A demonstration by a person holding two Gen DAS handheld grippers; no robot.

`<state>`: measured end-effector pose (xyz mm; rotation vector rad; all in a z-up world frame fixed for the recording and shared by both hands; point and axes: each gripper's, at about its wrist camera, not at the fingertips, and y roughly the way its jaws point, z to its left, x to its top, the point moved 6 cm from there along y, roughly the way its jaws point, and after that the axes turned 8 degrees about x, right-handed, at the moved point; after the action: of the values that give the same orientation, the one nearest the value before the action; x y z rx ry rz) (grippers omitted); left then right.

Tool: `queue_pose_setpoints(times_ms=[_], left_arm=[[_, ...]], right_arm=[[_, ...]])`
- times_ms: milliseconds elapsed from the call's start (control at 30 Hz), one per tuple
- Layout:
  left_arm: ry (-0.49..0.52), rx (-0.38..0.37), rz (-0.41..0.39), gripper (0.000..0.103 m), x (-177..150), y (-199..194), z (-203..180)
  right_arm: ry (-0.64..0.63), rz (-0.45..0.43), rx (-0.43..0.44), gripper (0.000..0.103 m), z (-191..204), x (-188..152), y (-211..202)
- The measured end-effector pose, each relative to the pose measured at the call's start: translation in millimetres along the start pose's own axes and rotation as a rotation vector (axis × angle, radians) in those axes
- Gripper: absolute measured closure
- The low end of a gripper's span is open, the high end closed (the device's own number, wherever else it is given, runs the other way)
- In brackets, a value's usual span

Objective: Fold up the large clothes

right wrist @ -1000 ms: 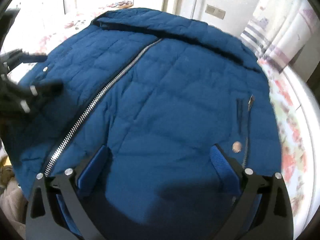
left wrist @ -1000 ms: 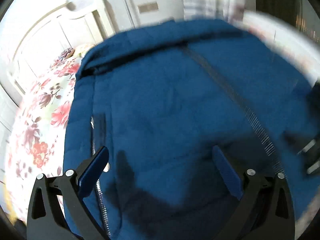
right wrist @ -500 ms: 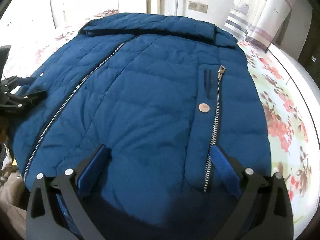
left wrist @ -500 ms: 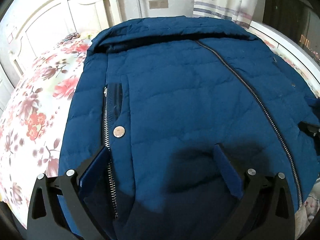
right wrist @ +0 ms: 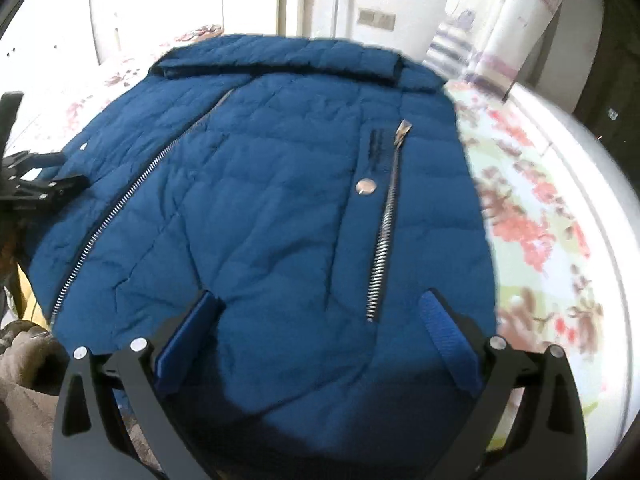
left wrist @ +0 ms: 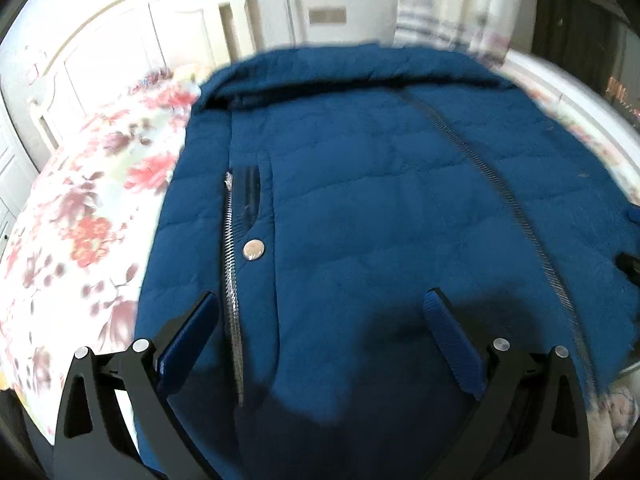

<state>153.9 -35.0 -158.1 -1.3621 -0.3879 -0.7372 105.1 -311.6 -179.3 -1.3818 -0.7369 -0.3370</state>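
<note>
Left wrist view: blue padded jacket (left wrist: pixel 380 220) is lying flat, front up, zipped, on a bed with a floral sheet (left wrist: pixel 80 220) — collar toward the white headboard (left wrist: pixel 120 40), hem toward the cameras. Sleeves aren't showing, so they're probably tucked under; can't confirm. Left gripper (left wrist: pixel 320 340) is hovering over the hem on its own side near the pocket zipper (left wrist: pixel 232 280) and snap (left wrist: pixel 254 249), fingers spread wide, gripping nothing. Right gripper (right wrist: pixel 320 336) is doing the same over the other hem corner beside the second pocket zipper (right wrist: pixel 384 232), fingers apart, empty.

Judging the step as taking both hem corners for a bottom-to-collar fold. To do it well: pinch through the full thickness at the edge, not just the top shell; keep clear of the zipper teeth; lift both sides level so the main zipper (right wrist: pixel 132 200) is staying straight — puffy fill tends to spring back, so press after laying.
</note>
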Motion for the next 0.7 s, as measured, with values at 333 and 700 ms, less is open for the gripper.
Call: queue_pose_setpoints(times_ms=[333,700], left_arm=[[0.005,0.047,-0.031,0.004,-38,-25,29],[-0.293,-0.162,-0.018,0.006,-72,-26,95]], right_arm=[[0.045,-0.016,0.084,0.003,-13,-28,-23],[0.389,-0.123,0.314,0.022,-88,-77,-54]])
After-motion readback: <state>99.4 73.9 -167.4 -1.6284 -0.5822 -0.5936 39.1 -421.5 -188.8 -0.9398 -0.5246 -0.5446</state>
